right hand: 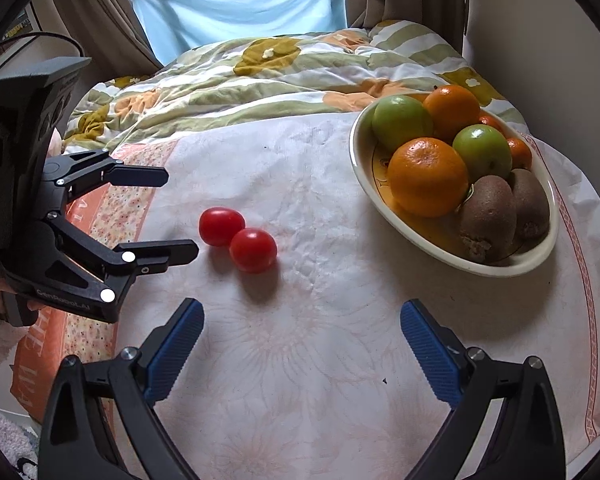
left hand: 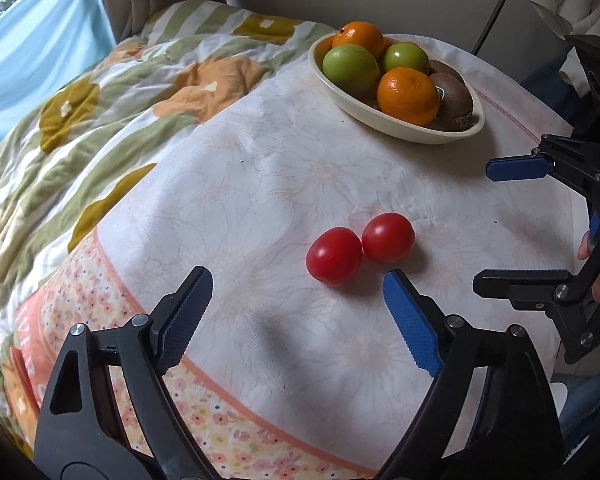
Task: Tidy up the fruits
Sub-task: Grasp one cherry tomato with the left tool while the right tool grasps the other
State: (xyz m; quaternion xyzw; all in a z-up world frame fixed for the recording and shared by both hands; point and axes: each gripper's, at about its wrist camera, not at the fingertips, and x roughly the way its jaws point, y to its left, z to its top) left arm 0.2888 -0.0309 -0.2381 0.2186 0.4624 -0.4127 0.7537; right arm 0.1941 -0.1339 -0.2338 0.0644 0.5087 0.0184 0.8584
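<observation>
You have a white cloth (left hand: 284, 184) with a faint flower print spread under everything, edged by an orange band (right hand: 112, 216) of small blossoms with pale lettering. Behind it lies your rumpled quilt (left hand: 100, 120), striped green and white with mustard and orange flower patches. Past the quilt you see a light blue sheet (right hand: 244, 4) hanging across the window, with brown curtains (right hand: 104, 12) beside it. A dark cable (left hand: 496, 8) runs down the pale wall.

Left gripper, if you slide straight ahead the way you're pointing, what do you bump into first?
Probably the nearer red tomato, which lies just ahead, between the open fingers of the left gripper. The second tomato touches it, slightly farther right. Depth is hard to judge here.
</observation>
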